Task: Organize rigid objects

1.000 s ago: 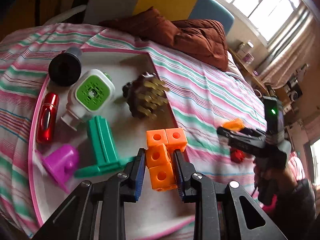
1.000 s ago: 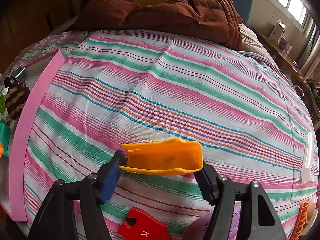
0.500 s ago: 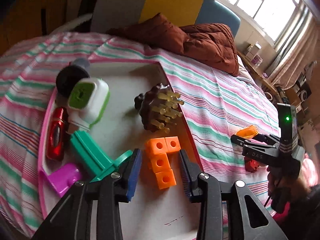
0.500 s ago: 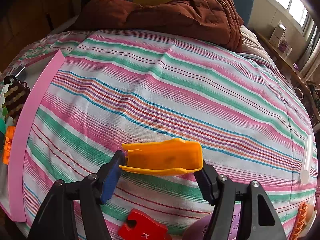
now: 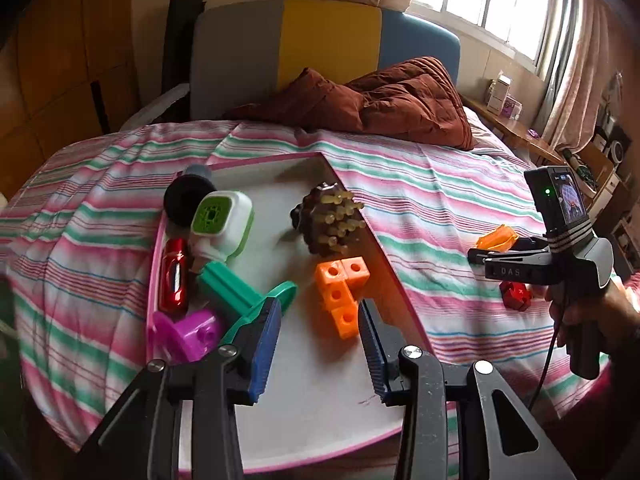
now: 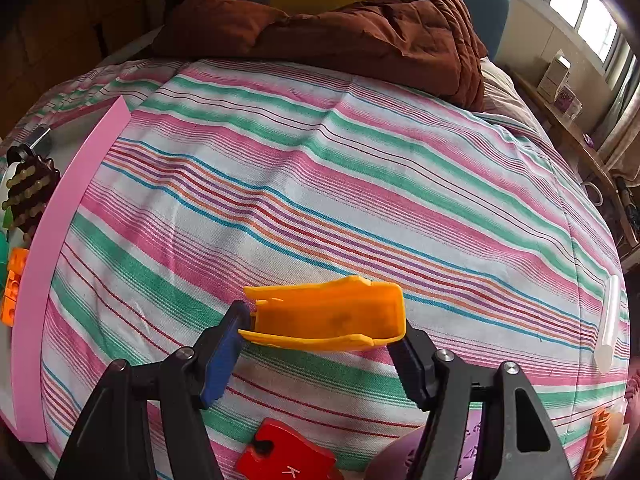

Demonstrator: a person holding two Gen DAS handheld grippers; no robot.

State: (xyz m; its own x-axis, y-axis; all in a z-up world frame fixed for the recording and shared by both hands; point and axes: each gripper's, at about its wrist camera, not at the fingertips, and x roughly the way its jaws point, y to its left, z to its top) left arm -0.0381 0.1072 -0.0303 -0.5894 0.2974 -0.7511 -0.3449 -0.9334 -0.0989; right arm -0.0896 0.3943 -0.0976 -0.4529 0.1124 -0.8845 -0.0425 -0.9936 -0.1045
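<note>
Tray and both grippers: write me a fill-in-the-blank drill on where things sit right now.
1. The orange cube block lies inside the ____ rimmed tray.
2. The right gripper is shut on an ____ scoop-shaped piece.
3. The opening left gripper has ____ between its jaws.
4. The red puzzle piece lies on the striped ____.

Missing words: pink; orange; nothing; bedsheet

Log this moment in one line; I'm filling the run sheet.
left claw: opening, off orange cube-block cluster in pink-rimmed tray | right claw: gripping orange plastic trough
</note>
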